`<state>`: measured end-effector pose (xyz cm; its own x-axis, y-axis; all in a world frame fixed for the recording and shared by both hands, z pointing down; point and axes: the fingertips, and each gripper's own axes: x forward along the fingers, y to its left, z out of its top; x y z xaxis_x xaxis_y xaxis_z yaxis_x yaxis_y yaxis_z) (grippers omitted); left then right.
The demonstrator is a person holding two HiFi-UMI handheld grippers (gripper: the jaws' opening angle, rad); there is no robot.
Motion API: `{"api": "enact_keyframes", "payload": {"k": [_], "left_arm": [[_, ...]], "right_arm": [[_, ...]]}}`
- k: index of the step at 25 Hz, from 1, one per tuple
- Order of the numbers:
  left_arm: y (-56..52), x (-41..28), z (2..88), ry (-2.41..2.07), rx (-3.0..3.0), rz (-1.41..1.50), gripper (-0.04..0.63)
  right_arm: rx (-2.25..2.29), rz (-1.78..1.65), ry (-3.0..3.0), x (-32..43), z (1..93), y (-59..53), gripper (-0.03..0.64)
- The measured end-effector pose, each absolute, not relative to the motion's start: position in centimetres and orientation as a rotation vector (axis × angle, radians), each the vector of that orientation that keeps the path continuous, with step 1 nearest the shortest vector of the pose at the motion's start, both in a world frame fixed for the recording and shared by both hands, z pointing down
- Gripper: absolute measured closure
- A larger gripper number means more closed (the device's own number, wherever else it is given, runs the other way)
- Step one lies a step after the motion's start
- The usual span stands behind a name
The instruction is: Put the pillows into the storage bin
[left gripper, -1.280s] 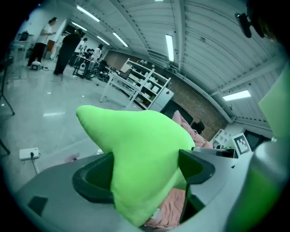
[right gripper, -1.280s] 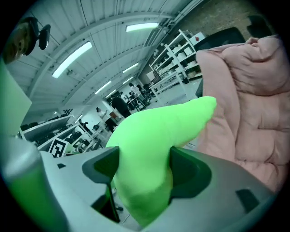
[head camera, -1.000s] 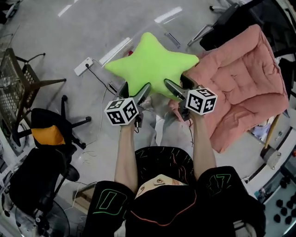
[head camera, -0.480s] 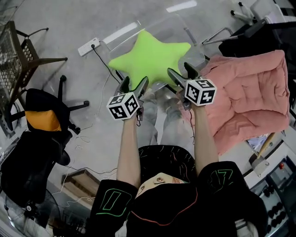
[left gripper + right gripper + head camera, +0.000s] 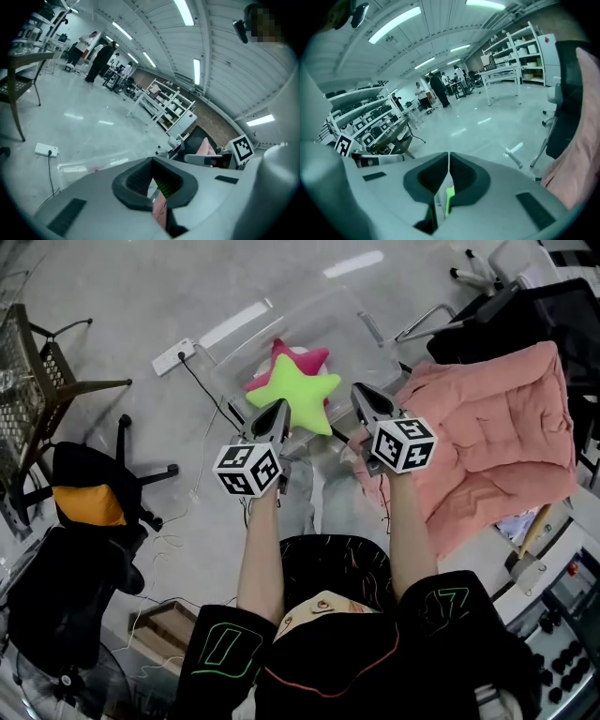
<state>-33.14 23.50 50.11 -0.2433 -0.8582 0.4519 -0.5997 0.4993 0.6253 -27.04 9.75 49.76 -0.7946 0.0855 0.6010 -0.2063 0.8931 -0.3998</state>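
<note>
A lime-green star pillow (image 5: 292,392) lies inside the clear plastic storage bin (image 5: 367,332), on top of a pink star pillow (image 5: 289,356). My left gripper (image 5: 280,415) hovers at the bin's near edge, just short of the green star, shut and empty. My right gripper (image 5: 360,397) is to the right of the star, its jaws just closed together with nothing between them. In the left gripper view the pads (image 5: 140,176) meet, with green and pink showing below them. In the right gripper view the fingertips (image 5: 454,168) also touch.
A large pink quilted cushion (image 5: 492,432) lies on a dark chair to the right of the bin. A black office chair with an orange patch (image 5: 80,512) stands at the left, a mesh stand (image 5: 28,390) beyond it. A power strip (image 5: 173,356) and cables lie on the floor.
Both grippers held the green star pillow over the bin with wide jaws; now it has dropped into the bin onto the pink star, and both pairs of jaws have closed empty.
</note>
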Motion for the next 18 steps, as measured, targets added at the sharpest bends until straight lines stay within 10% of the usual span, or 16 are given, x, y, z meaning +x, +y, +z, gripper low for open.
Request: {"api": "enact_keyframes", "payload": {"k": [18], "left_arm": [[13.2, -35.7, 30.4, -2.243, 1.598, -0.226, 0.601]], "right_arm": [[0.334, 0.378, -2.734, -26.0, 31.4, 1.7, 0.614]]}}
